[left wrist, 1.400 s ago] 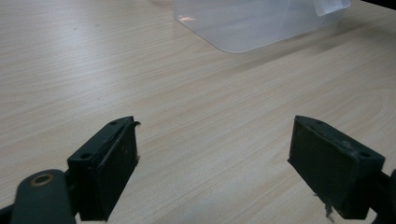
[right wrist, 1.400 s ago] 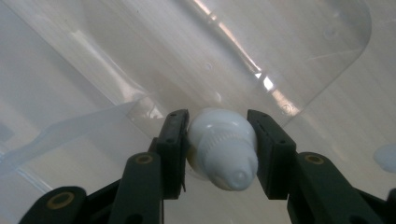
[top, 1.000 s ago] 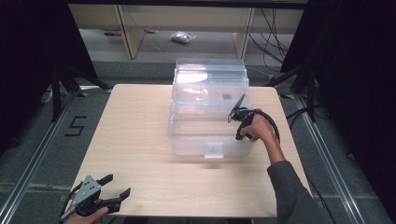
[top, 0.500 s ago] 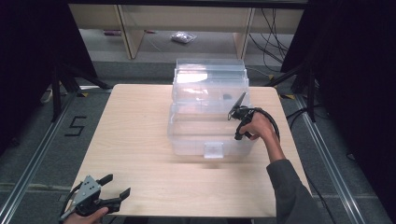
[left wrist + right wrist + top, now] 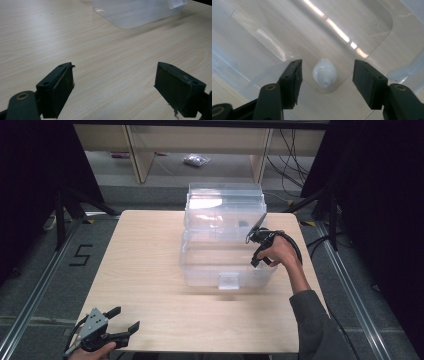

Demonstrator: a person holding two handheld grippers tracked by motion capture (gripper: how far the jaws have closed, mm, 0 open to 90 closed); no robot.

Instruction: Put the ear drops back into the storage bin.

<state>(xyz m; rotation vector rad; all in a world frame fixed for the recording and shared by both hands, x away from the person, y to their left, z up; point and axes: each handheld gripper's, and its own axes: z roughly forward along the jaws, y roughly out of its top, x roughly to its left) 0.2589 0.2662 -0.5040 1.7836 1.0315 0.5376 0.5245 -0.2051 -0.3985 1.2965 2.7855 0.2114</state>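
Observation:
A clear plastic bin (image 5: 200, 272) stands mid-table with its lid (image 5: 225, 207) tipped up at the back. A person's hand holds my right gripper (image 5: 254, 256) at the bin's right rim, pointing down into it. In the right gripper view, this gripper (image 5: 328, 63) is open above a small white bottle (image 5: 324, 73) that lies on the bin's floor near a rounded corner, seen end-on between the jaws and untouched. My left gripper (image 5: 126, 318) hovers open at the table's front left corner, holding nothing. In the left gripper view, its jaws stand wide over bare wood (image 5: 115, 67).
The wooden table (image 5: 145, 250) has open surface left of and in front of the bin. A bin corner (image 5: 130, 15) lies well ahead of the left gripper. Shelving and cables stand beyond the far edge, and dark curtains hang at both sides.

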